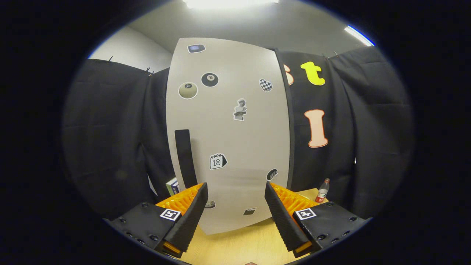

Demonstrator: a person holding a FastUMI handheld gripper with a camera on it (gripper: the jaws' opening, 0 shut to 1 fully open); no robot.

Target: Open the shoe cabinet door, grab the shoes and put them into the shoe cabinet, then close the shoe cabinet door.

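Gripper (235,198) fingers spread wide over the wooden table (239,246), nothing pinched between them. Just ahead stands the shoe cabinet door (228,132), shut and plastered with stickers, square in line with the gap between the jaws. Left of the door, a small box (172,186) peeks out; on the door's left side runs the dark vertical handle (186,158), beyond the left finger. Right of the door, a plastic bottle (322,190) stands on the table.

Staged test booth: black cloth walls (110,147), wooden tabletop (239,246), ceiling strip lights (228,3).
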